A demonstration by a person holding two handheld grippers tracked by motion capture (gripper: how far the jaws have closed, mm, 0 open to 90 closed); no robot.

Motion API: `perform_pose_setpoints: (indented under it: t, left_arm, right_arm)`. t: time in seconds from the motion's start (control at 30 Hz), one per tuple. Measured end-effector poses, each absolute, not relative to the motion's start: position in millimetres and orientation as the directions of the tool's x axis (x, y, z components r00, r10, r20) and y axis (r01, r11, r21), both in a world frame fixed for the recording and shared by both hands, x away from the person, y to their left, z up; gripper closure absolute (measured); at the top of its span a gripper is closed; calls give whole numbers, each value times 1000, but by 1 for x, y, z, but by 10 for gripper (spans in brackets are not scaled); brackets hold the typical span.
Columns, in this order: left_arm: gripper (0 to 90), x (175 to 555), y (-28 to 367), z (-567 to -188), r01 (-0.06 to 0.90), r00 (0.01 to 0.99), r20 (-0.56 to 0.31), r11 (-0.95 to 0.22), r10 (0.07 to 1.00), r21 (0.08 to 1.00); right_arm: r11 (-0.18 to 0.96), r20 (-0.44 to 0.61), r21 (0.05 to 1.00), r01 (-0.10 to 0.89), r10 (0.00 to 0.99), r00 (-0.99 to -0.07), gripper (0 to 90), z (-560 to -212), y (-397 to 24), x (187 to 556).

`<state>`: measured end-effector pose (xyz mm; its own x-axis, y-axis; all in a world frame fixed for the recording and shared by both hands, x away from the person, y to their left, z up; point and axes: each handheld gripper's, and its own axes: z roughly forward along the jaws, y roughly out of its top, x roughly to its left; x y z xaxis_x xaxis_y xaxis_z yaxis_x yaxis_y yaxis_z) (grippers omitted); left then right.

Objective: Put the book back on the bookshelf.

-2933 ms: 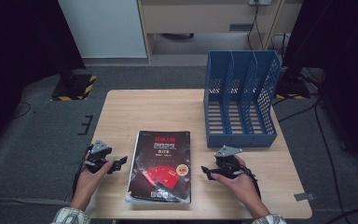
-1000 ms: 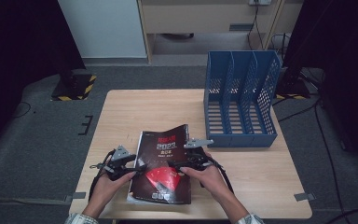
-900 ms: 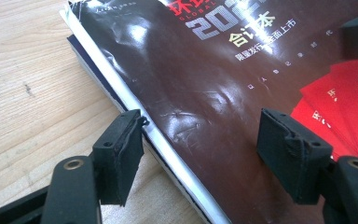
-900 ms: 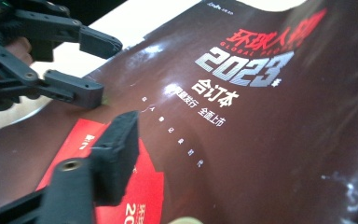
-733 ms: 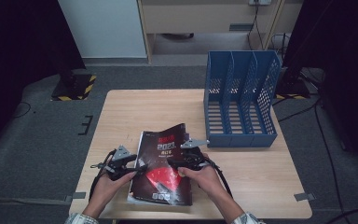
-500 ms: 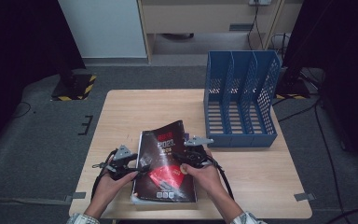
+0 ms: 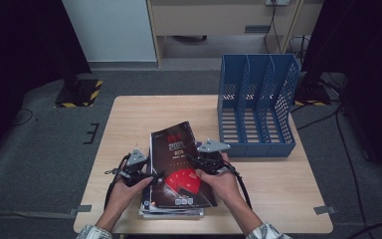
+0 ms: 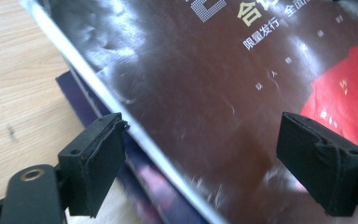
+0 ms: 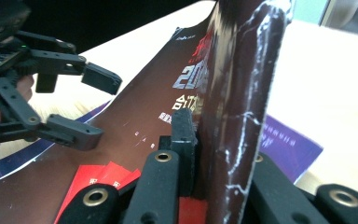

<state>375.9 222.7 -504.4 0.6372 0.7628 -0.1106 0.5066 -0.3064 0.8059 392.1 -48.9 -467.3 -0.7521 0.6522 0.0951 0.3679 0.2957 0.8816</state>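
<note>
A: Starting with our right gripper [image 7: 197, 160]: its jaws have just been closing and are now pinched on the right edge of the top book [image 7: 179, 164], the dark glossy one with the red shape on its cover. In the right gripper view the cover stands nearly upright between the two black pads [image 9: 182, 135].

B: And our left gripper [image 7: 151, 178] has just been opening. Its jaws are spread wide at the book's left edge; in the left gripper view one pad [image 8: 95, 161] sits beside the book's edge and the other hangs over the cover, neither pressing on it.

A: So we hold the book from the right side only. It tilts, its right edge raised off the stack [image 7: 171, 210] of other books beneath, which lies near the front edge of the table [image 7: 129, 119].

B: We see a purple cover [image 9: 286, 140] just below it in the right gripper view.

A: Farther out, the blue file rack [image 7: 256, 104] stands at the table's far right, near the book but apart from it, its slots upright.
</note>
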Motion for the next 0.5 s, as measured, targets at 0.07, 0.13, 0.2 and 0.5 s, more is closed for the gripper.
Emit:
perform_pose_setpoints:
  t: [0.07,0.13,0.2,0.5]
  left_arm:
    - [127,375,222,-505,505,642,-110,-311,759,805]
    - [122,375,222,-505,505,643,-111,-311,758,805]
    - [118,376,224,-504,509,640,-123,-299,759,807]
    - [117,382,227,-507,529,631,-152,-278,761,802]
  right_arm:
    - [305,75,887,346,644,-761,839,-464,-46,390]
    - [312,59,893,324,633,-772,843,-461,-44,389]
    - [314,37,903,293,622,-782,845,-456,-42,386]
    - [295,4,929,222,594,-805,850,-445,-46,383]
